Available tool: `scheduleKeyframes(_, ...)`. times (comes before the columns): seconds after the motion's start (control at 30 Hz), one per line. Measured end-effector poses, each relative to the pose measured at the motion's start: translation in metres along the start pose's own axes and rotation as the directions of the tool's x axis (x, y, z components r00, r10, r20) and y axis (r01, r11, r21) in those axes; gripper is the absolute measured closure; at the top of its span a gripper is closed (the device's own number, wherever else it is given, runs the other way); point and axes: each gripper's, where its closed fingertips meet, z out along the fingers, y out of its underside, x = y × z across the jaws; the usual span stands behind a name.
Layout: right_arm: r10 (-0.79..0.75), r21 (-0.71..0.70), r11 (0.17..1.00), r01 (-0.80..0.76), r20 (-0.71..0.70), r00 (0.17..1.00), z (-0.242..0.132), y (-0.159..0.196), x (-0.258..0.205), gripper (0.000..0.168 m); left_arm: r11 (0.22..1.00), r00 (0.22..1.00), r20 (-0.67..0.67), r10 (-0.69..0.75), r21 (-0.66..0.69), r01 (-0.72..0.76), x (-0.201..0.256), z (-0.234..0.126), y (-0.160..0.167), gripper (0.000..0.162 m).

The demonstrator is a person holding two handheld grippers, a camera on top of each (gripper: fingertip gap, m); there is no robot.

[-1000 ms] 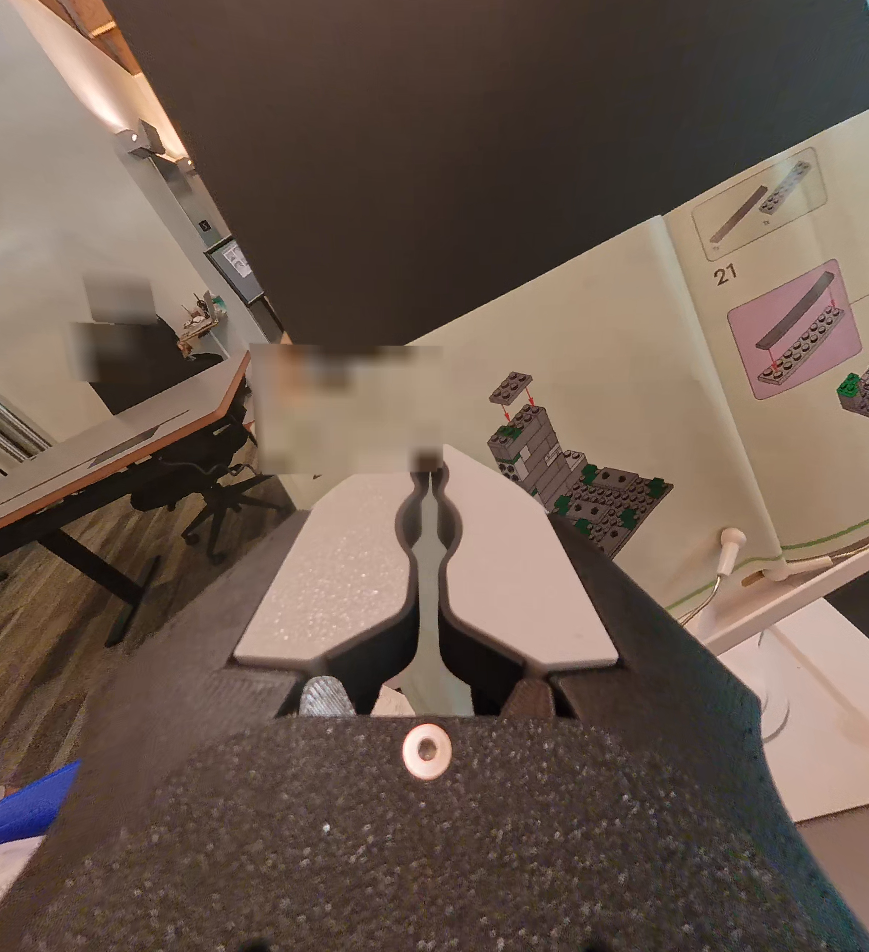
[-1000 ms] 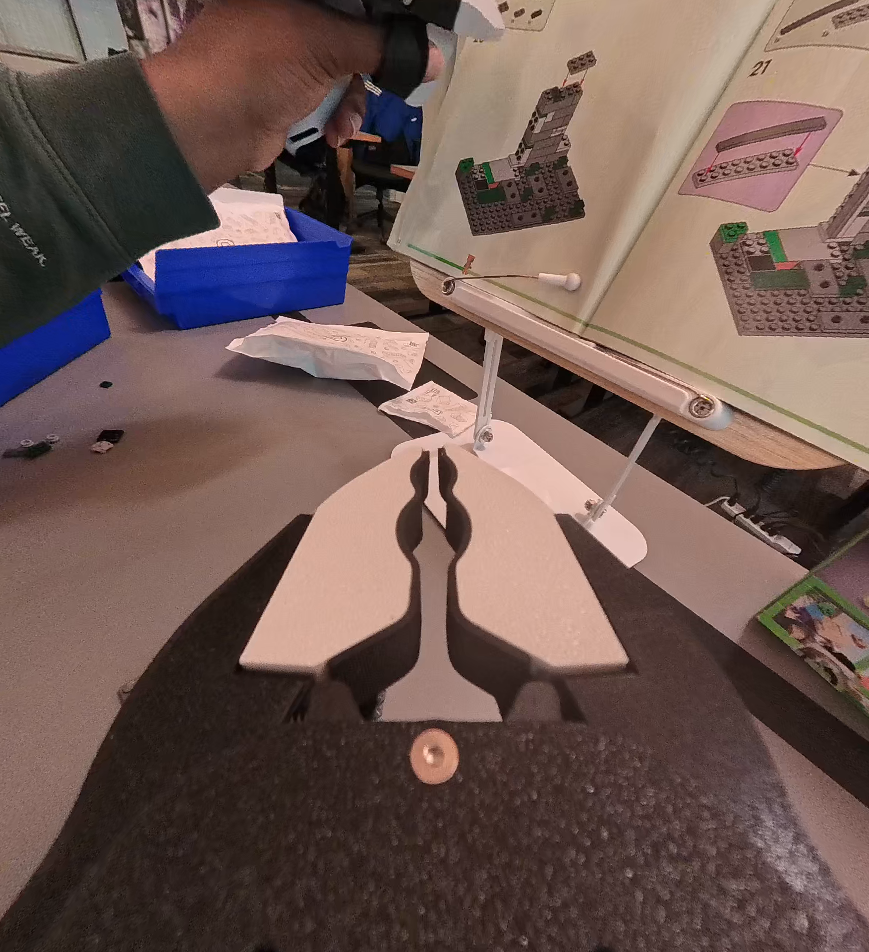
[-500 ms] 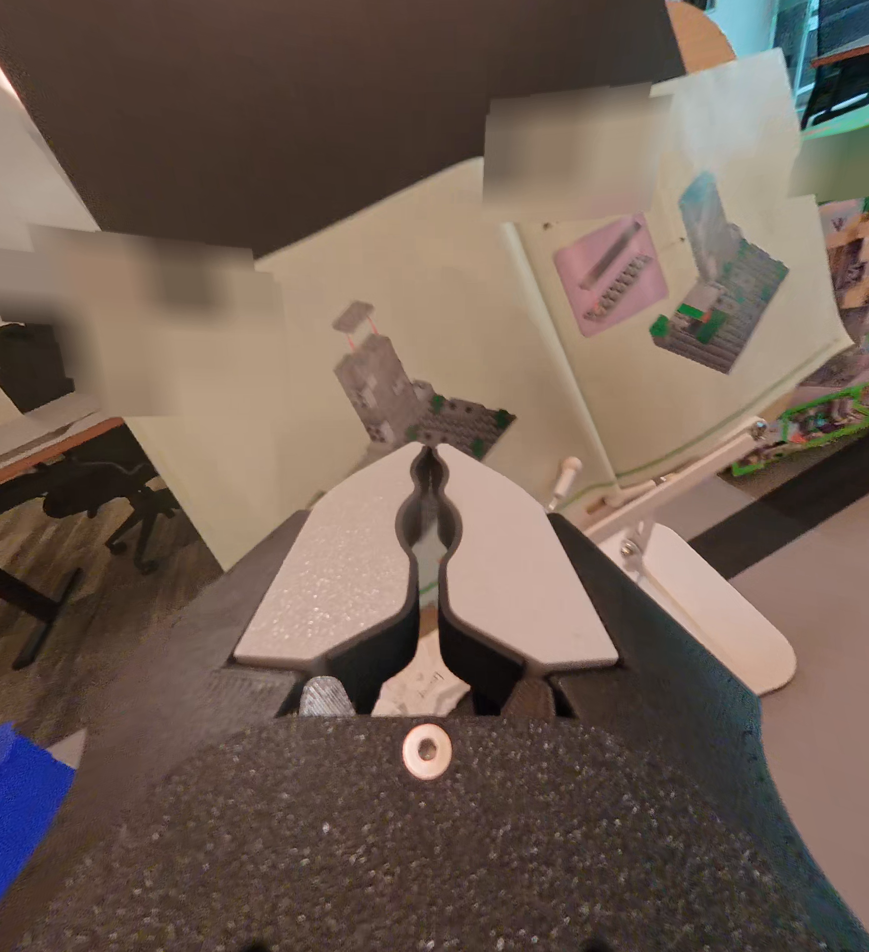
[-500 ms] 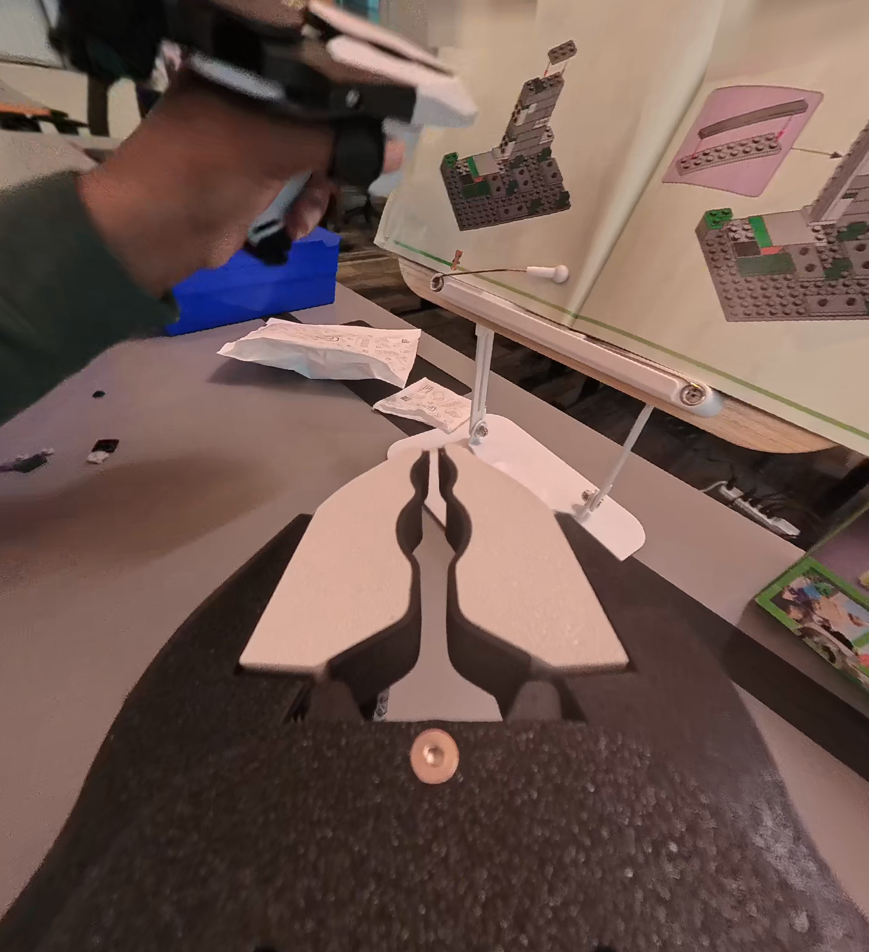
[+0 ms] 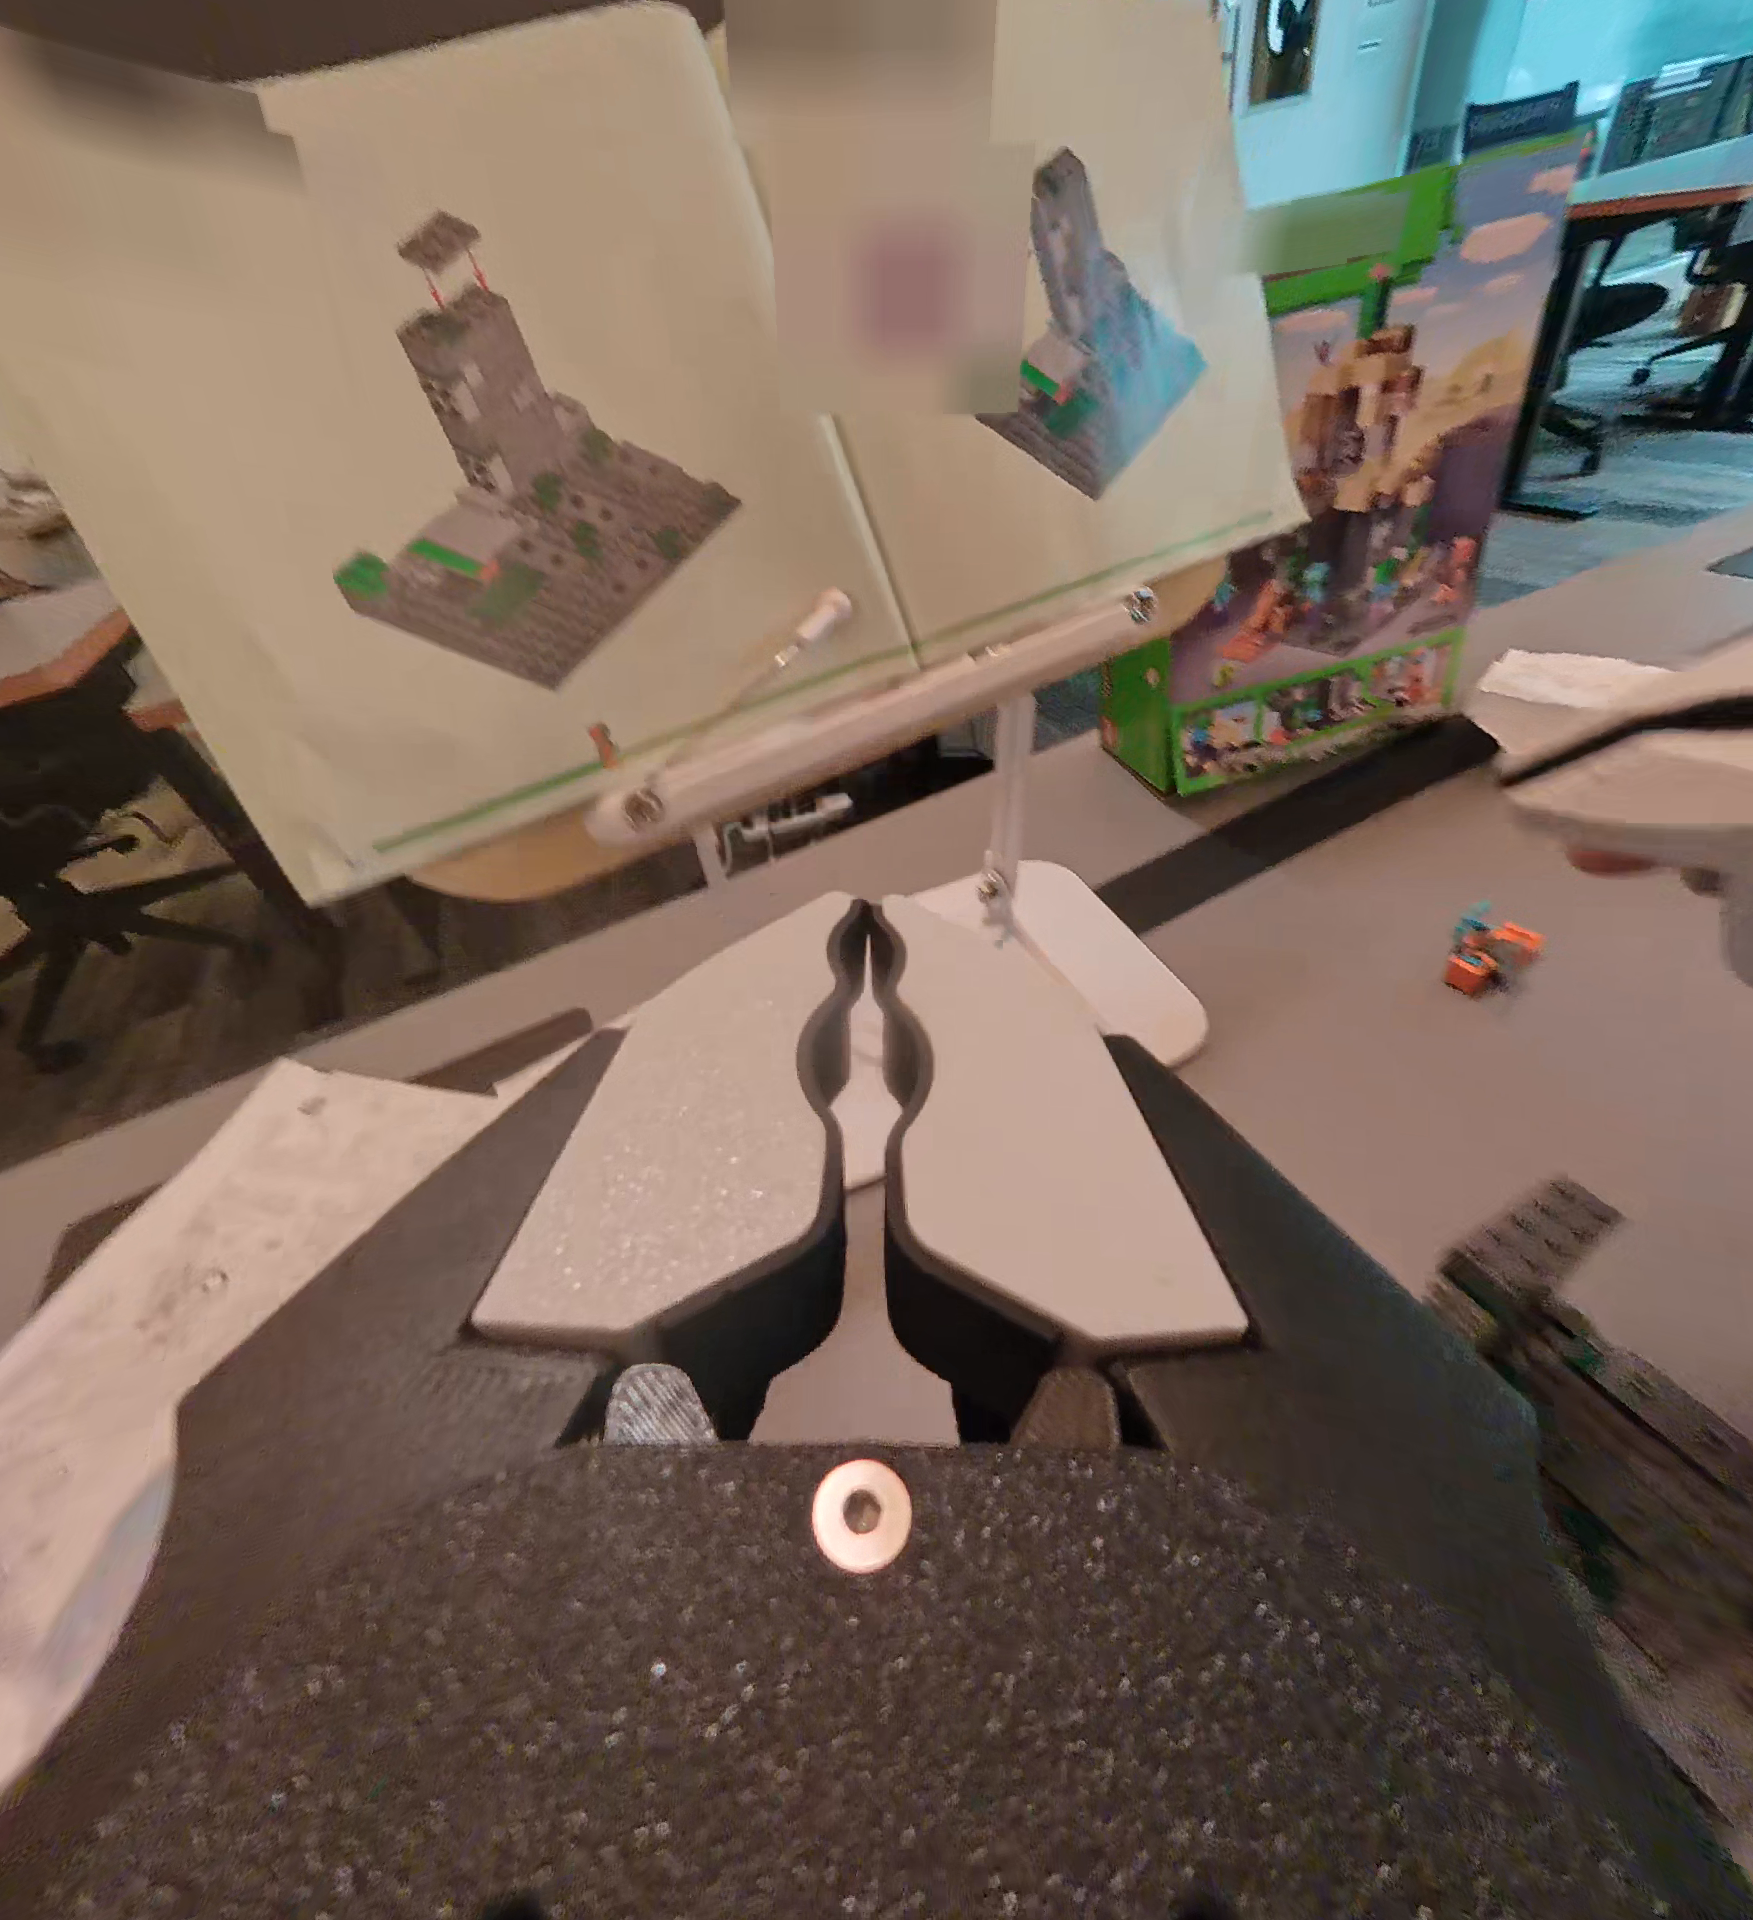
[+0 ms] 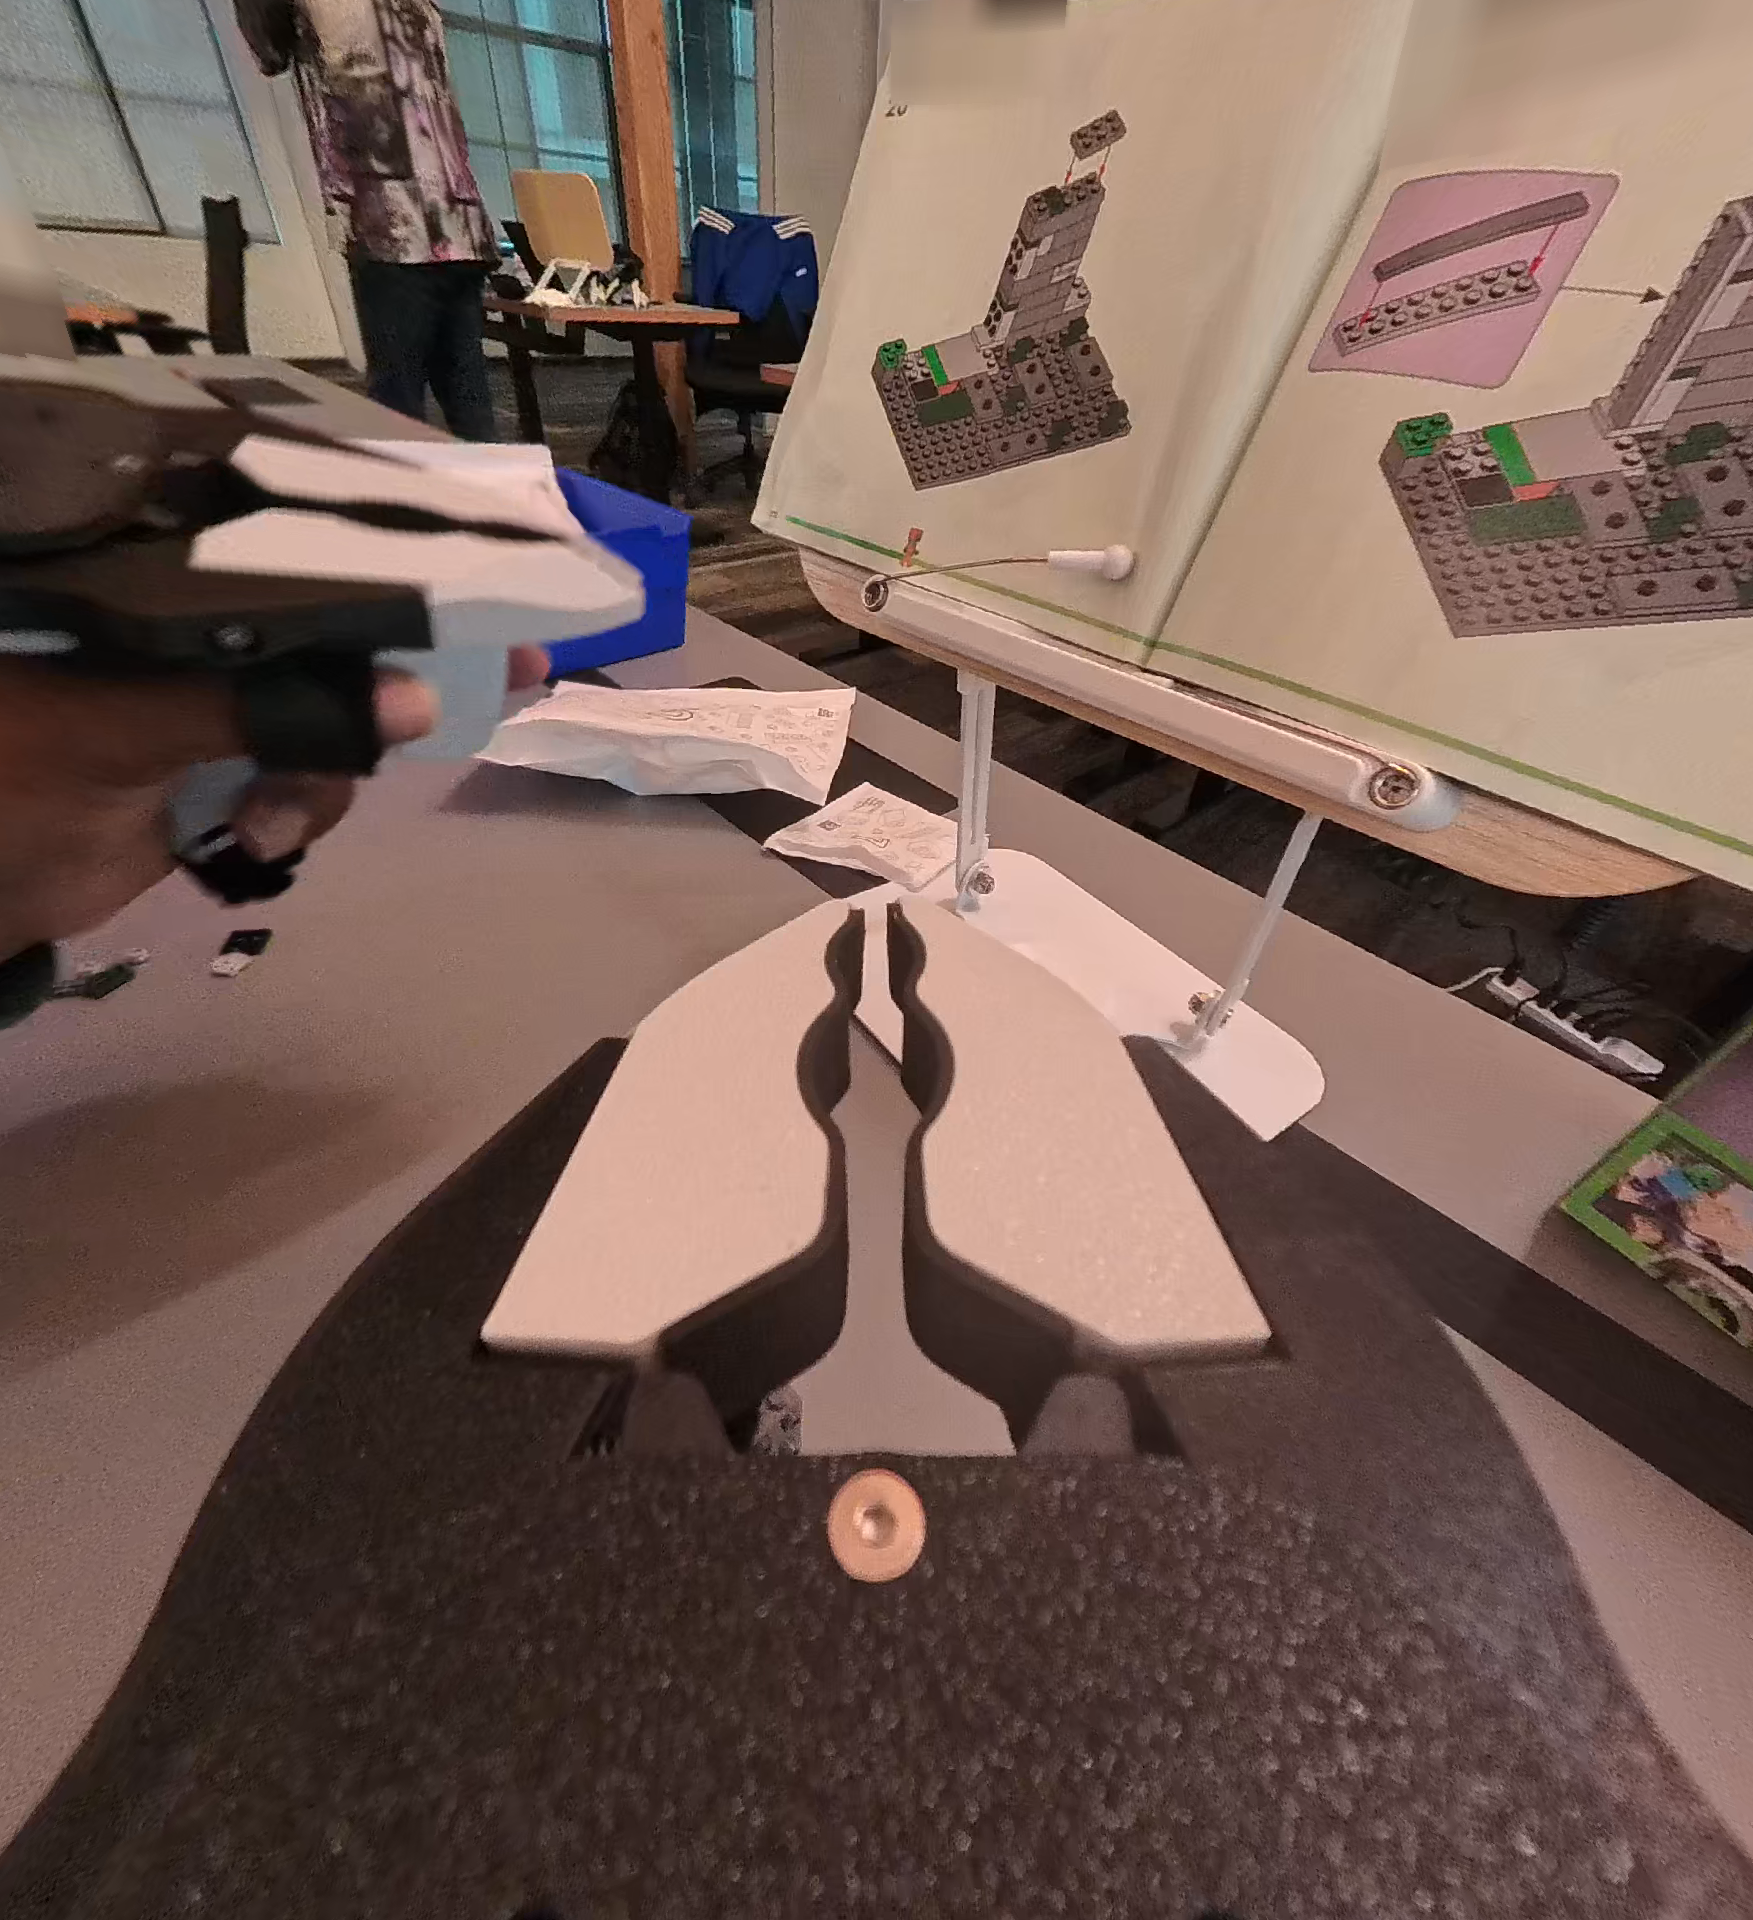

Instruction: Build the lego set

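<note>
My left gripper [image 5: 867, 914] is shut and empty, low over the grey table [image 5: 1371, 1091], pointing at the white stand [image 5: 1090, 935] that holds the open instruction booklet [image 5: 498, 436]. A blurred grey Lego build [image 5: 1578, 1351] lies to its right. My right gripper [image 6: 874, 914] is shut and empty, just short of the stand's base [image 6: 1111, 956], under the booklet [image 6: 1267, 364]. The left gripper also shows in the right wrist view [image 6: 415, 551], held by a hand at the left. The right gripper shows at the right edge of the left wrist view [image 5: 1682, 748].
A Lego box [image 5: 1371, 520] stands behind the stand. Small orange pieces [image 5: 1490, 951] lie on the table. White paper bags [image 6: 685, 738] [image 5: 124, 1299] and a blue bin [image 6: 633, 582] are at the left. Tiny dark pieces [image 6: 238, 951] lie nearby. A person [image 6: 404, 208] stands far back. Tip to tip, the grippers are about 12 centimeters apart. The right tips stand about 20 centimeters off the blurred grey Lego build [image 5: 1578, 1351].
My left gripper has swung down and to the right, from up near the booklet's top to low over the table. My right gripper has barely moved. Both stay shut.
</note>
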Motion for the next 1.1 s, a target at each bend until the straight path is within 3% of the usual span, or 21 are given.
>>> scheduleKeyframes(0.13, 0.01, 0.003, 1.0, -0.01, 0.007, 1.0, 0.0, 0.001, 0.0, 0.165, 0.998, 0.995, -0.076, -0.065, -0.021, 0.064, 0.023, -0.041, 0.015, 0.157)
scheduleKeyframes(0.27, 0.008, -0.011, 1.0, -0.008, 0.011, 1.0, 0.001, 0.006, 0.0, 0.165, 0.996, 0.988, -0.129, -0.089, -0.025, 0.087, 0.019, -0.105, -0.002, 0.157)
scheduleKeyframes(0.4, 0.006, -0.02, 1.0, -0.006, 0.01, 1.0, 0.001, 0.009, 0.003, 0.164, 0.997, 0.997, -0.038, -0.06, -0.059, 0.057, -0.044, -0.186, -0.012, 0.155)
scheduleKeyframes(0.53, 0.029, -0.012, 1.0, -0.028, 0.023, 0.999, 0.001, 0.008, 0.003, 0.165, 0.951, 0.991, 0.124, 0.042, -0.309, -0.002, -0.139, -0.258, 0.027, 0.154)
scheduleKeyframes(0.67, 0.003, -0.016, 1.0, -0.003, 0.036, 0.999, 0.003, 0.008, -0.004, 0.165, 0.722, 0.988, 0.154, -0.004, -0.683, 0.109, -0.206, -0.313, 0.127, 0.139)
scheduleKeyframes(0.8, -0.024, -0.033, 0.999, 0.026, 0.061, 0.998, 0.008, 0.011, -0.016, 0.165, 0.47, 0.972, 0.223, -0.075, -0.852, 0.232, -0.236, -0.342, 0.217, 0.133)
scheduleKeyframes(0.9, -0.078, -0.049, 0.995, 0.082, 0.066, 0.995, 0.009, 0.011, -0.021, 0.165, 0.298, 0.956, 0.271, -0.108, -0.909, 0.291, -0.242, -0.349, 0.26, 0.129)
scheduleKeyframes(1.0, -0.141, -0.051, 0.988, 0.144, 0.057, 0.988, 0.005, 0.009, -0.022, 0.165, 0.221, 0.954, 0.285, -0.089, -0.929, 0.298, -0.25, -0.35, 0.276, 0.125)
scheduleKeyframes(1.1, -0.177, -0.051, 0.983, 0.179, 0.044, 0.983, 0.001, 0.007, -0.02, 0.165, 0.213, 0.944, 0.295, -0.15, -0.922, 0.322, -0.245, -0.343, 0.278, 0.126)
